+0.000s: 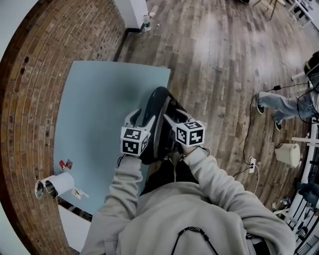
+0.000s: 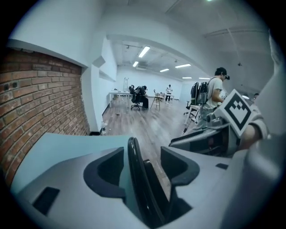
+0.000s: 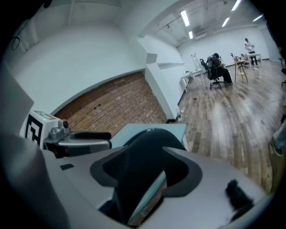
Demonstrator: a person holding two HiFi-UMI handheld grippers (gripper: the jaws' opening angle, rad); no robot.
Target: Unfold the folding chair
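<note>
A light blue sheet [image 1: 94, 114] lies flat beside the brick wall [image 1: 30, 99] on the left. At its near left corner sits a roll of white paper [image 1: 56, 185], with small red-and-white scraps [image 1: 65, 164] just beyond it on the sheet. Wood plank flooring [image 1: 224, 60] covers the rest of the room. A white pillar [image 1: 133, 11] stands at the far end of the wall, a small bottle [image 1: 146, 21] at its foot. To the right, a person's legs in jeans [image 1: 281, 104] show. Nearer lie a white power strip [image 1: 251, 165] with its cable and a pale box [image 1: 288, 154]. Far off, someone sits in an office chair [image 2: 142, 96] by white desks under ceiling strip lights [image 2: 144, 51].
</note>
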